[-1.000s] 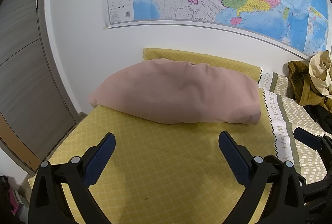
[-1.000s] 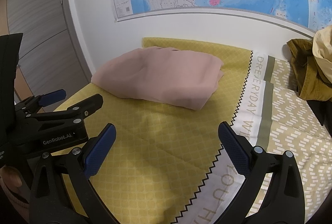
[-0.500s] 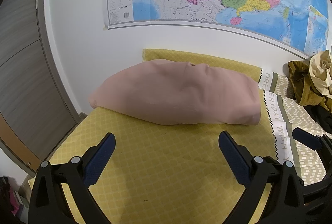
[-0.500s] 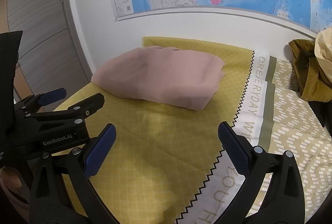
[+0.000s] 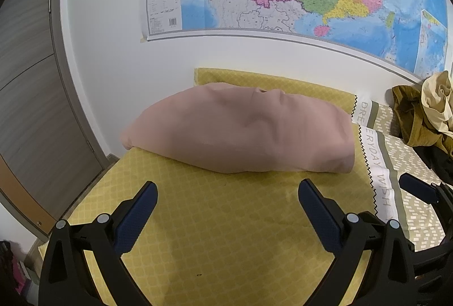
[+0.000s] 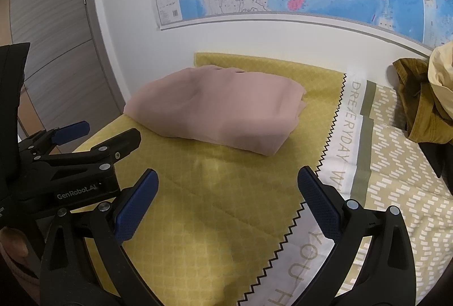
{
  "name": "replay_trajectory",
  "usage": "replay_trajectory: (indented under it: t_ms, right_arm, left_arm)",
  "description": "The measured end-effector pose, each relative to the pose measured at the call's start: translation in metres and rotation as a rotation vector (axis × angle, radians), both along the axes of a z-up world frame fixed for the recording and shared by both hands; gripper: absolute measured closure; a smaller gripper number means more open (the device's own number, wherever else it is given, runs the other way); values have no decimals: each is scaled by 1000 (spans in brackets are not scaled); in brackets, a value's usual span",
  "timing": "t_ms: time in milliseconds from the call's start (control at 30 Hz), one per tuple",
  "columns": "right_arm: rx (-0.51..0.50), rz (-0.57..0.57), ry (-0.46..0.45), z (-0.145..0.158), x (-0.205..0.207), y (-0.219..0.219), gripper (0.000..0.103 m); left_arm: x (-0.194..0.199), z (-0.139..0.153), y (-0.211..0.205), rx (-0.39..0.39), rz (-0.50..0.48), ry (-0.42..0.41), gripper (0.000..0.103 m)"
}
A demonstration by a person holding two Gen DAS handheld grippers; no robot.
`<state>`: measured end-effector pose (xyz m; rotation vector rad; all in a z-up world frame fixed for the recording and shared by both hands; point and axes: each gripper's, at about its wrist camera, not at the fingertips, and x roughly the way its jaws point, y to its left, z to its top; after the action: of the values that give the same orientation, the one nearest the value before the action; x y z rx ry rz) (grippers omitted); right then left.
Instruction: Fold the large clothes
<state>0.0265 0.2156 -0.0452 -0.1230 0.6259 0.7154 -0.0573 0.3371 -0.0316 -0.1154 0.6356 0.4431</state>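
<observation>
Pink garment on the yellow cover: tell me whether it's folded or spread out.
Folded. The pink garment lies as one compact, thick bundle with rounded doubled edges on the yellow cover; neither open gripper touches it.

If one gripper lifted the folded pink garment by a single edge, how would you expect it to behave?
The folded pink garment looks soft and rounded, so it would probably sag and unfold. Its thin, smooth cloth suggests it is light. Pushed, it would likely slide or bunch on the yellow bedspread rather than roll.
</observation>
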Motion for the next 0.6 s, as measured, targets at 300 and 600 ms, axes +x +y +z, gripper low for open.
replay_trajectory:
  t_ms: [300, 600]
  right_arm:
    - [16, -9, 5, 3, 1, -4, 6]
    - [18, -3, -3, 5, -1, -3, 6]
  left_arm:
    - [-1, -1, 1, 2, 8, 9, 7]
    - [-3, -3, 2, 5, 13, 10, 7]
